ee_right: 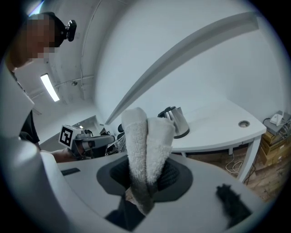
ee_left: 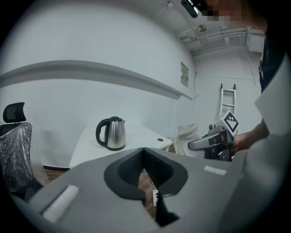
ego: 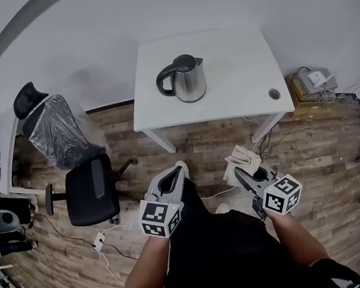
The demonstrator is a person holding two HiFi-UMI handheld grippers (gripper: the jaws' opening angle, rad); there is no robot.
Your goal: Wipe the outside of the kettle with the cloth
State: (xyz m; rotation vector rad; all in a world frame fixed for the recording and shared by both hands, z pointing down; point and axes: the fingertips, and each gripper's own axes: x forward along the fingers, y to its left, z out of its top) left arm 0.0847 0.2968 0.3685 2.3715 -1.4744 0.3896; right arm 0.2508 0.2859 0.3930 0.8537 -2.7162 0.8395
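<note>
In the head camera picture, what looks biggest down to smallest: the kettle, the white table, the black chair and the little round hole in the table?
1. white table
2. black chair
3. kettle
4. round hole
The chair seems nearer the camera, so it may look bigger than it really is.

a white table (ego: 239,94) stood against the pale wall, with a round cable hole (ego: 274,94) near its right front corner. the floor (ego: 206,147) was of wood planks. left of the table was a black office chair (ego: 88,189), and behind it, nearer the wall, a second chair wrapped in clear plastic (ego: 52,129). a white power strip (ego: 99,241) lay on the floor by the black chair, its cable trailing. right of the table sat a cardboard box (ego: 312,86) with cables around it. a ladder (ee_left: 228,98) leaned on the far wall. a strip light (ee_right: 49,87) glowed on the ceiling.
</note>
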